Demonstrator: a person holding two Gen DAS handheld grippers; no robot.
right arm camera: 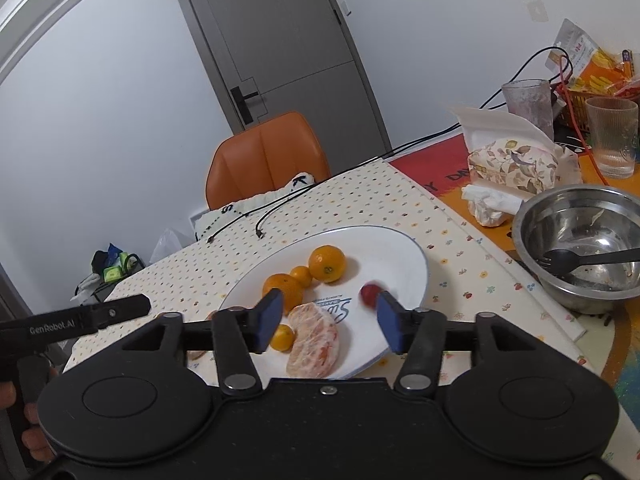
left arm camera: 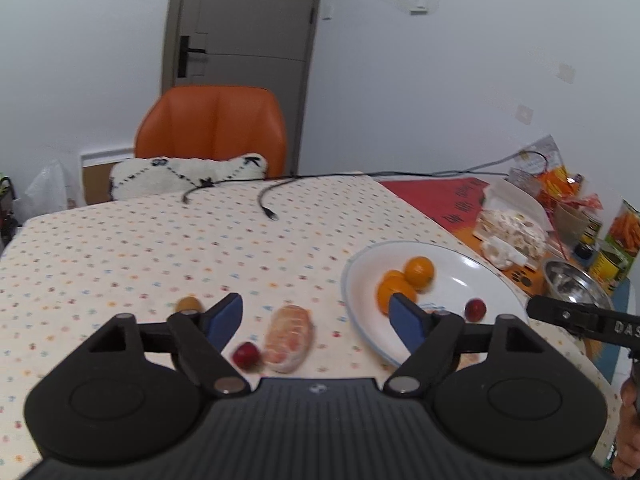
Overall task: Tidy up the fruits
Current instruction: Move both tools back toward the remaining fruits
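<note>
Left gripper point(left arm camera: 316, 316) jaws spread wide, empty, poised over the dotted tablecloth point(left arm camera: 160, 240); directly between and just beyond its fingers lies a peeled citrus piece point(left arm camera: 289, 338), long axis running roughly away from the gripper, a small red fruit point(left arm camera: 246, 354) just left of it. Right gripper point(right arm camera: 326, 320) also spread, empty, over the white plate point(right arm camera: 400, 248), where oranges point(right arm camera: 326, 263) sit. Left looks nearer the loose fruit; plate lies to its right.
</note>
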